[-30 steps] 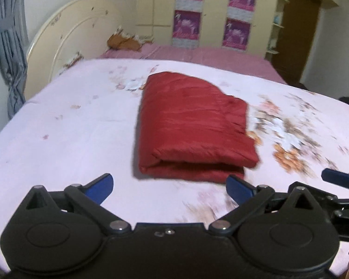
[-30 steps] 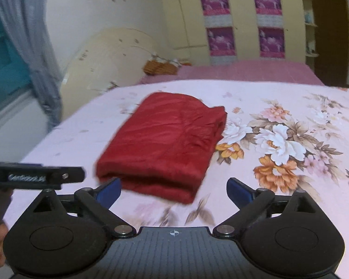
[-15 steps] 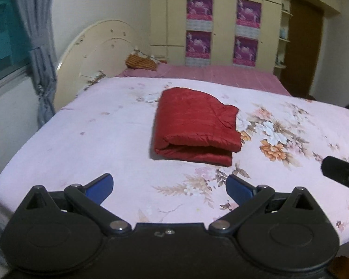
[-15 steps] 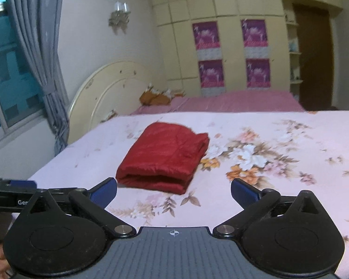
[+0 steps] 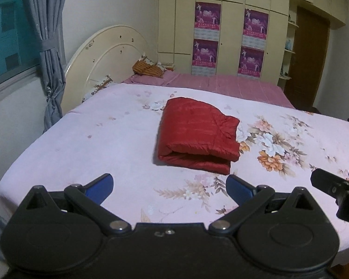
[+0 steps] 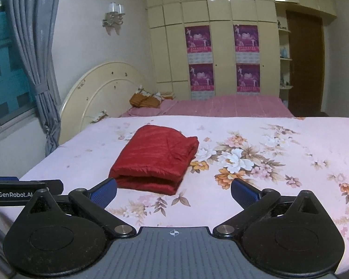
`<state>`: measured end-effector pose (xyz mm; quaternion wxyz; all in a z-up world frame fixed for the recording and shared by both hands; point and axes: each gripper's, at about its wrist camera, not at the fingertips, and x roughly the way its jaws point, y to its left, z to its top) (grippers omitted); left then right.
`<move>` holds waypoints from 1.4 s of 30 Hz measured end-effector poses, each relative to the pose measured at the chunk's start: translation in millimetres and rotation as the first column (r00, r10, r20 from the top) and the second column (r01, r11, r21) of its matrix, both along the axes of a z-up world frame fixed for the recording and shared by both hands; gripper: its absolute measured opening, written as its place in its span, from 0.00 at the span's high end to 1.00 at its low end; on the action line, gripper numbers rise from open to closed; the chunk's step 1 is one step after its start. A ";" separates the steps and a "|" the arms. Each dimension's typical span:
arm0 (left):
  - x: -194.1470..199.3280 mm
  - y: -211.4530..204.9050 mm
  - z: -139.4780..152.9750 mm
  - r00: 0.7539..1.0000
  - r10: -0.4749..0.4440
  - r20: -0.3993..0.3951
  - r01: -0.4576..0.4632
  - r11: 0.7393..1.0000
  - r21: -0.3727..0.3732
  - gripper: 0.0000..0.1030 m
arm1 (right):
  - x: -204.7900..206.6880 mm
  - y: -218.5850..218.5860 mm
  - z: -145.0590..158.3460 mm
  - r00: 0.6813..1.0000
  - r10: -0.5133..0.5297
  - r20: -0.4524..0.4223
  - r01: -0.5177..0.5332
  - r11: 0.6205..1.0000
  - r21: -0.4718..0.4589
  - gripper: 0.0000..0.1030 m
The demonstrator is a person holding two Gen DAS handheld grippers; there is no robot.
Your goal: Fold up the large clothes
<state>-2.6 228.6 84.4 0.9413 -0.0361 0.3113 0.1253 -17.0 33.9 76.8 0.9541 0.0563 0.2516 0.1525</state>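
Red garment (image 5: 197, 134) lies folded on the floral bedsheet (image 5: 104, 144), its long axis running away from both grippers, fold nearest them. Left gripper (image 5: 169, 187) and right gripper (image 6: 173, 191) hover beyond the bed's near edge, tilted downward, jaws wide apart and empty.

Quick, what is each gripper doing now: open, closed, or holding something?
Left gripper: open, holding nothing; the folded red garment lies apart on the bed.
Right gripper: open wide, holding nothing.
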 end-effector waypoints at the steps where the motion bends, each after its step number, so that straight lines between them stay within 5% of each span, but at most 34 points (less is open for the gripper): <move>1: -0.5 -0.1 0.7 1.000 -0.001 0.002 0.001 1.000 0.000 0.00 | 1.0 -0.7 0.3 1.000 0.001 0.001 -0.001 1.000 0.001 0.00; 42: 4.8 8.2 1.0 1.000 0.020 -0.008 -0.020 1.000 -0.003 0.00 | 15.8 4.0 1.0 1.000 0.026 0.011 -0.026 1.000 -0.002 0.00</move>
